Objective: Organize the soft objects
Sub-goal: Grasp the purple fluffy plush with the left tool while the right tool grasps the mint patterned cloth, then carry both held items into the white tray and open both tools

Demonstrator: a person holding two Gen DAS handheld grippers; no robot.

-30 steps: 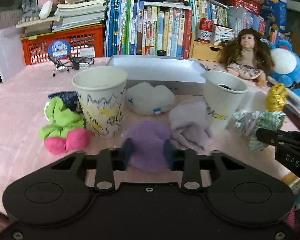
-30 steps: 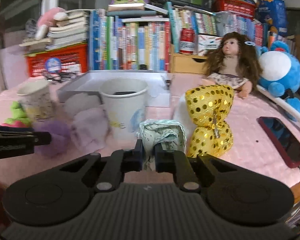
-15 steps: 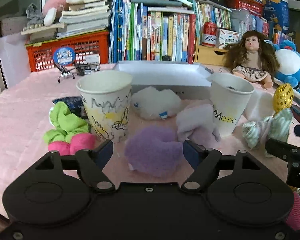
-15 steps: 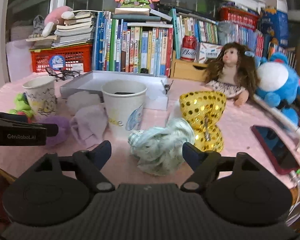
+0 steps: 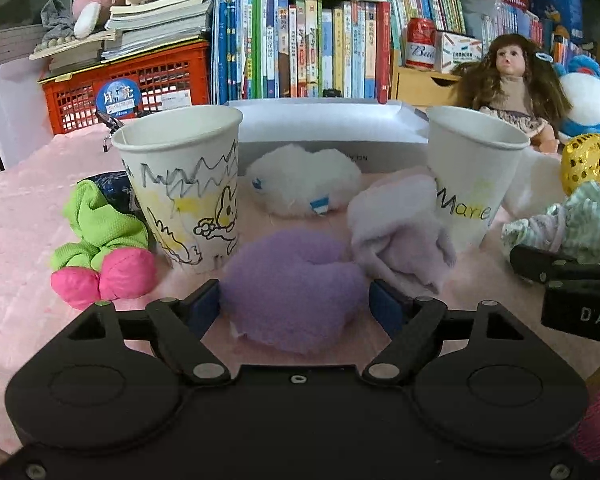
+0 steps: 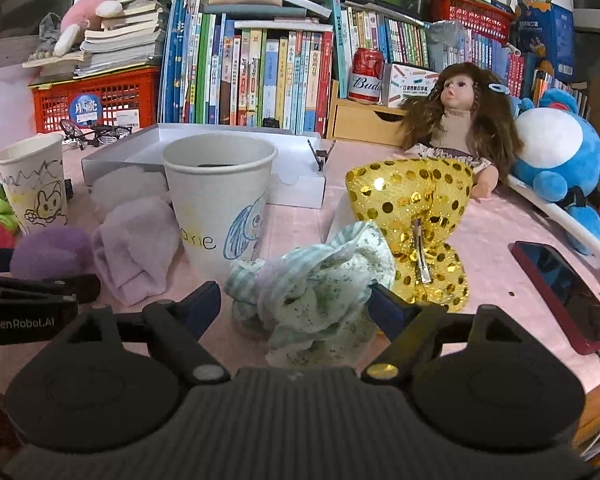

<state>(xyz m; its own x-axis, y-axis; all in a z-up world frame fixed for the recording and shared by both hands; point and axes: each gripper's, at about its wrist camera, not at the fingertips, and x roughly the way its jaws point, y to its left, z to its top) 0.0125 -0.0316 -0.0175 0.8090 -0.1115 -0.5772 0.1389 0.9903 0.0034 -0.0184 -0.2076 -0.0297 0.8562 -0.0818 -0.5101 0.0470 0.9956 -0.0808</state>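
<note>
A purple fluffy pad [image 5: 292, 292] lies on the pink tablecloth between the fingers of my left gripper [image 5: 292, 300]. The jaws stand open and the pads sit just off its sides. A crumpled green striped cloth [image 6: 316, 280] lies between the open fingers of my right gripper [image 6: 294, 300], with neither pad pressing on it. Around them are a lilac cloth [image 5: 396, 232], a white fluffy piece [image 5: 304, 188], a green and pink soft toy [image 5: 100, 248] and a gold sequin bow [image 6: 416, 216]. Two paper cups stand upright: a scribbled one [image 5: 188, 184] and one with a name on it [image 6: 220, 208].
A shallow grey tray [image 5: 320, 124] sits behind the cups, in front of a row of books and a red crate. A doll [image 6: 460, 120] and a blue plush [image 6: 556, 160] lean at the back right. A red phone [image 6: 564, 292] lies near the table's right edge.
Both grippers were shut, the left on the purple pad and the right on the striped cloth. Both have opened wide, let the pieces go onto the table, and sunk a little.
</note>
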